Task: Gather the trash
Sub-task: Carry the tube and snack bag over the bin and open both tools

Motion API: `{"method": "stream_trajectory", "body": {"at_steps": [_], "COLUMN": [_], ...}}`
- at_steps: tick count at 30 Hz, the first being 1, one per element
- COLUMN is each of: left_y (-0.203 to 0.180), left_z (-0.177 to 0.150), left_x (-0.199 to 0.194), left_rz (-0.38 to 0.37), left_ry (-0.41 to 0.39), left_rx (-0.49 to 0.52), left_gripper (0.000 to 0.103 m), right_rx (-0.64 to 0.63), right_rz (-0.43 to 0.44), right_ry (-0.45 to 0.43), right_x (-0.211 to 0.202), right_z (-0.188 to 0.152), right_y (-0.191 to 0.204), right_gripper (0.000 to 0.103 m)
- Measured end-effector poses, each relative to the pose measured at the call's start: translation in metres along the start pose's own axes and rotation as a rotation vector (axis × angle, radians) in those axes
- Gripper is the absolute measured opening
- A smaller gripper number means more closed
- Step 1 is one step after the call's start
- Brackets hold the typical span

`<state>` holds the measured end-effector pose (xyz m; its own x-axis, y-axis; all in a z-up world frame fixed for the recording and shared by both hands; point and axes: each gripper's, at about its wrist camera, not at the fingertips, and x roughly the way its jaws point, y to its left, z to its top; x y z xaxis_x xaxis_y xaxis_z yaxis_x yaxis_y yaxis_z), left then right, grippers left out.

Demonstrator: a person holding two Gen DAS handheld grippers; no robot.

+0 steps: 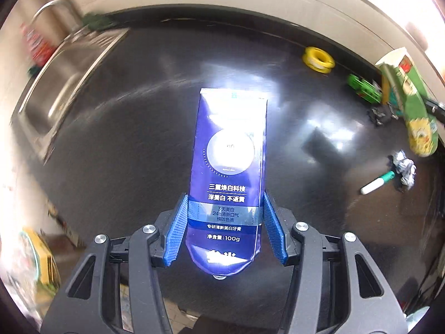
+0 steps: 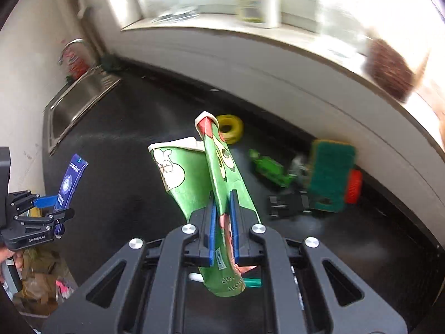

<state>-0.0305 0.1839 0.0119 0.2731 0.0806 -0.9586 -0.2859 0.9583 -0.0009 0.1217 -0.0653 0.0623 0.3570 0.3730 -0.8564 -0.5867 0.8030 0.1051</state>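
Note:
My left gripper [image 1: 225,206] is shut on a blue toothpaste tube [image 1: 228,150], which stands up between the blue pads above the black counter [image 1: 133,144]. The right wrist view shows the same gripper [image 2: 59,204] and tube [image 2: 71,178] at the far left, with a hand under them. My right gripper [image 2: 222,208] is shut on a flattened green paper carton [image 2: 192,175], lifted off the counter. That carton [image 1: 411,103] also hangs at the right edge of the left wrist view.
On the counter lie a yellow tape roll [image 1: 318,58], a green toy [image 1: 363,87], black clips [image 1: 379,114], crumpled foil [image 1: 404,167] and a green-capped marker [image 1: 376,183]. A green sponge [image 2: 331,175] leans on the back wall. A steel sink [image 1: 55,83] is at the left. Bagged rubbish [image 2: 41,281] sits below the counter edge.

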Motion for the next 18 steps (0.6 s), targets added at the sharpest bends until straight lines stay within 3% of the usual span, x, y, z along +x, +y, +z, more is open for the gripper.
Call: {"method": "stream_trajectory", "body": {"at_steps": [9,14,18], "left_y": [0.147,0.206,0.235], "left_z": [-0.109,-0.179,-0.229], "left_x": [-0.03,-0.048,-0.05], "left_rz": [0.142,0.194,0.216], "left_ry": [0.017,0.039,0.068], "left_rx": [-0.353,-0.545,-0.664], "left_gripper": [0.051,0.051,0.051], "right_rx": [-0.317,-0.51,-0.623], "right_rz": [0.233,0.346,0.401], "right_ry": [0.083,0.148,0.194], "right_x": [0.052,0.074,0.088], "right_z": [0.011,-0.015,-0.046], "right_y": [0.238,0.367,0.444], "right_gripper": [0.01,0.01,0.01]}}
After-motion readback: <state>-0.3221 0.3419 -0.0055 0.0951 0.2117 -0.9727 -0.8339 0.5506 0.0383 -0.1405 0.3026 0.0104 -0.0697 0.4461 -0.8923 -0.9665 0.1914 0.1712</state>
